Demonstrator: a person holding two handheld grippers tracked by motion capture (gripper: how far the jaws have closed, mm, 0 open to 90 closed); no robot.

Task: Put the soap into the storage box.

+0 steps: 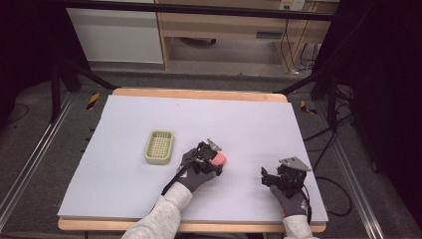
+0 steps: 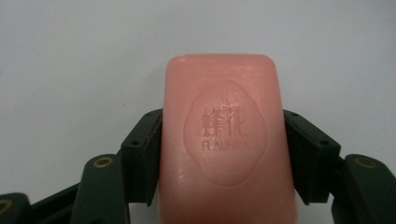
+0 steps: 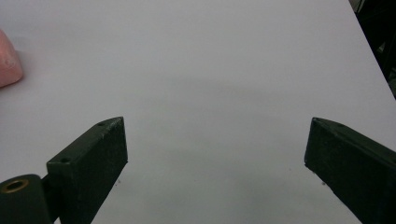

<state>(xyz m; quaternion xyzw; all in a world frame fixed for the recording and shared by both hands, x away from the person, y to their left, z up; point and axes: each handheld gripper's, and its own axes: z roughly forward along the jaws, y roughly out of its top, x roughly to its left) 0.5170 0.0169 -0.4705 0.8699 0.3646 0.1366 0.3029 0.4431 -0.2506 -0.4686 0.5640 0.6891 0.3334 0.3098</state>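
A pink bar of soap (image 2: 226,140) with an embossed oval mark sits between the jaws of my left gripper (image 2: 223,158), which is shut on its two long sides. In the high view the soap (image 1: 219,159) shows at the tip of the left gripper (image 1: 214,160), near the middle of the table. A pale green slotted soap dish (image 1: 159,147) lies empty to the left of it. My right gripper (image 1: 267,178) rests low at the front right, and its jaws (image 3: 215,144) stand wide open over bare sheet. The soap's corner (image 3: 8,63) shows at that view's left edge.
A pale lilac sheet (image 1: 149,194) covers the wooden table (image 1: 199,93). Black cables trail from both grippers toward the front edge. Dark stands and a wooden cabinet stand beyond the table's far side.
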